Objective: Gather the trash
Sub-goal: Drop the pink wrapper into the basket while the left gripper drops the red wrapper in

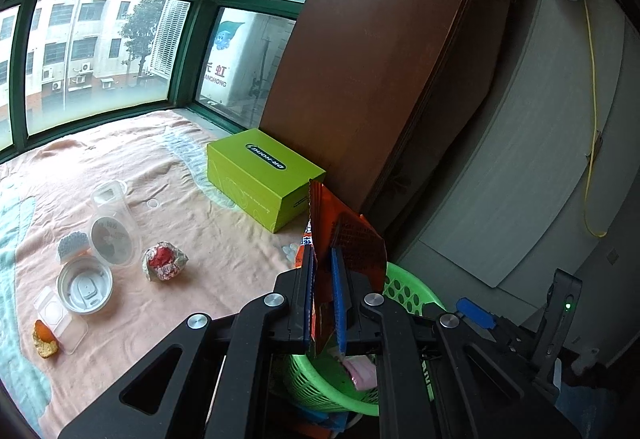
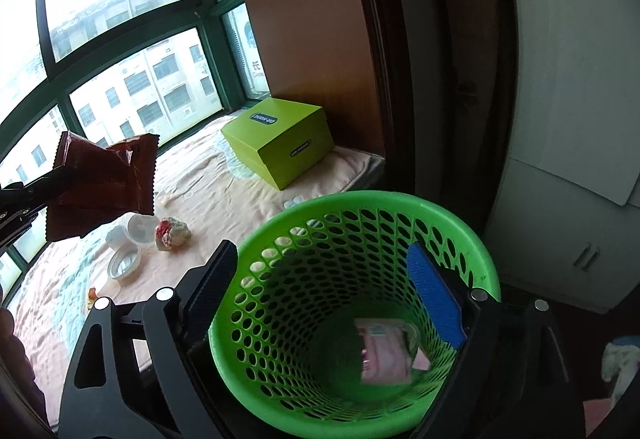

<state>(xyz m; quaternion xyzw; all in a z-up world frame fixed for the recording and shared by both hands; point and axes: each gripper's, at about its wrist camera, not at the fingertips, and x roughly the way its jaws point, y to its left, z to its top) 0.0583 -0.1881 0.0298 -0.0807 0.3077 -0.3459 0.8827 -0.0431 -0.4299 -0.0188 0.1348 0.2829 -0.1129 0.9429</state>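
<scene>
My left gripper (image 1: 323,259) is shut on a red-orange snack wrapper (image 1: 352,239) and holds it in the air above the green perforated basket (image 1: 404,291). In the right wrist view the wrapper (image 2: 100,183) hangs at the left, apart from the basket. My right gripper (image 2: 320,271) stands open with its fingers on either side of the basket (image 2: 360,207), left finger outside the wall, blue pad (image 2: 436,299) inside the rim. A pink packet (image 2: 384,351) lies at the basket's bottom. On the pink blanket lie a crumpled red-and-silver wrapper (image 1: 164,261), a clear cup (image 1: 112,223), a lid (image 1: 85,289) and an orange peel (image 1: 45,339).
A lime-green box (image 1: 264,175) sits on the blanket (image 1: 180,179) by a brown wooden panel (image 1: 380,59). Green-framed windows (image 1: 100,51) run along the back. A white cabinet (image 1: 540,159) with a yellow cable stands at the right.
</scene>
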